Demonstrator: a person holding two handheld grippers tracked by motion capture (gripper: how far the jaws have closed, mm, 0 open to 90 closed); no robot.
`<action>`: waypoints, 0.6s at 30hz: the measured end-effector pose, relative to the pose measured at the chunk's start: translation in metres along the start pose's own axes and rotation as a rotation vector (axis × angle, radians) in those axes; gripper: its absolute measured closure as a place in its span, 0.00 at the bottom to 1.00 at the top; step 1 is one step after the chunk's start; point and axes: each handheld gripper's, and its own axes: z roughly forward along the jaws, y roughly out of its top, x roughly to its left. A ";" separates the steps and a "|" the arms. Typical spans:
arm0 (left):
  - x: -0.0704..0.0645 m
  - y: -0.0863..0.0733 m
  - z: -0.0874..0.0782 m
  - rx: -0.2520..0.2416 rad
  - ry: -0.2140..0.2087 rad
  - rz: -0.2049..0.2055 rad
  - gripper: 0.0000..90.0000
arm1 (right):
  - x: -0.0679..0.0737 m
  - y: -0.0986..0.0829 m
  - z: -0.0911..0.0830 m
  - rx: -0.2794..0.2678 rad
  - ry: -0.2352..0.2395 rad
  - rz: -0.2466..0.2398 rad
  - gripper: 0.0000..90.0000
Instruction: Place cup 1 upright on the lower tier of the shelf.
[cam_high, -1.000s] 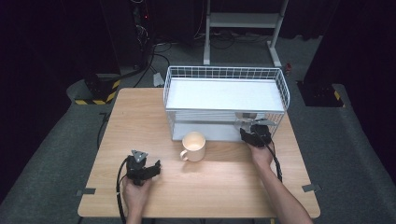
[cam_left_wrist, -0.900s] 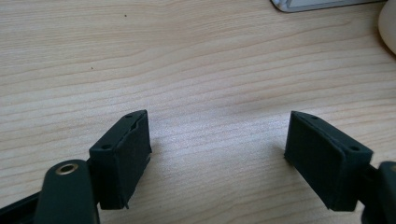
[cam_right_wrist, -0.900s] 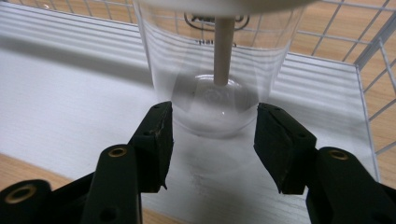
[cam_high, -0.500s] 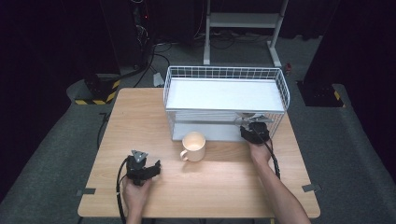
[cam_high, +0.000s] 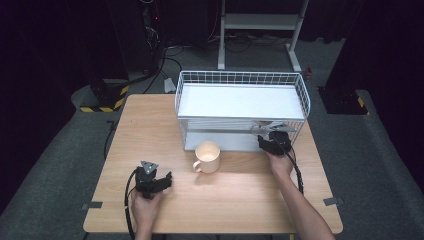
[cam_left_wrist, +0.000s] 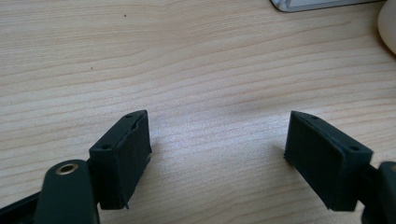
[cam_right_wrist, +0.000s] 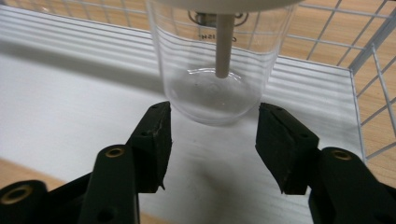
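Right now, line by line:

Right gripper (cam_right_wrist: 212, 126): I hold it at the lower shelf of the white wire rack (cam_high: 240, 80), right of centre in the high view (cam_high: 274, 142). Its jaws are spread wide and grip nothing.

Glass (cam_right_wrist: 219, 65): a clear cup in the upper middle of the right gripper view, hung upside down on a beige peg (cam_right_wrist: 224, 44) that runs down inside it. Its closed end bulges toward my jaws and sits just beyond their tips, about level with the gap. I cannot tell whether the pads (cam_right_wrist: 154, 140) touch it; a thin strip of white shelf shows at each side.

Shelf floor (cam_right_wrist: 70, 107): a white ribbed sheet under the glass, with wire mesh along the top and right edge of that view.

Left gripper (cam_left_wrist: 217, 140): I rest it low on the wooden table (cam_high: 150, 120), at the lower left of the high view (cam_high: 150, 180), well apart from the rack. Its jaws are wide apart with bare wood between them.

Mug (cam_high: 208, 156): cream coloured, upright on the table at the middle of the high view, just in front of the rack, handle turned to the left. Its rim edge shows at the upper right corner of the left gripper view (cam_left_wrist: 387, 23).

Rack top (cam_high: 240, 100): a white tray with a wire rim, in the upper middle of the high view.
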 end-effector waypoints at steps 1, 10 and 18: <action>0.000 0.000 0.000 0.003 -0.001 0.003 0.25 | -0.001 -0.001 -0.002 -0.007 0.006 -0.015 0.46; 0.000 0.000 -0.001 0.006 -0.003 0.005 0.25 | -0.006 -0.013 -0.025 -0.030 0.031 -0.011 0.43; 0.000 -0.001 -0.001 0.004 -0.001 0.007 0.25 | -0.010 -0.018 -0.042 -0.053 0.059 0.018 0.43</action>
